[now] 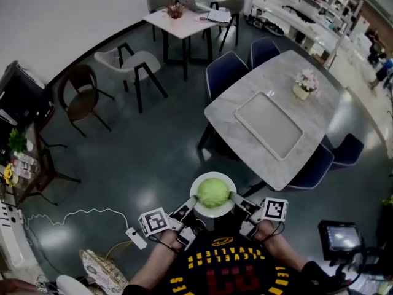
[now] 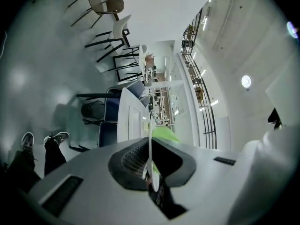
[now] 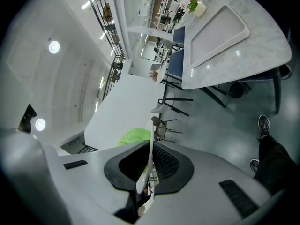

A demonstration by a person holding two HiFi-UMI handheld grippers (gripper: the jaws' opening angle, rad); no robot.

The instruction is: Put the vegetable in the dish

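Lettering seen, head view:
- shirt (image 1: 228, 268), dark: one row of yellow block letters, upside down and blurred, could not be read; beneath it larger red characters, equally unreadable
- left cube (image 1: 153, 221) on left gripper (image 1: 189, 208) and right cube (image 1: 274, 209) on right gripper (image 1: 238, 200): each bore a black-and-white square marker pattern, without letters or digits
- screen (image 1: 339, 233) at lower right: was lit, content too small to read

Both gripper views: nothing legible was found

Vegetable (image 1: 212, 192): round pale-green cabbage head, whole, centred in dish (image 1: 212, 214). Dish: white, round, shallow, level, held aloft, opposite rims clamped by left gripper (image 1: 191, 203), right gripper (image 1: 234, 197)
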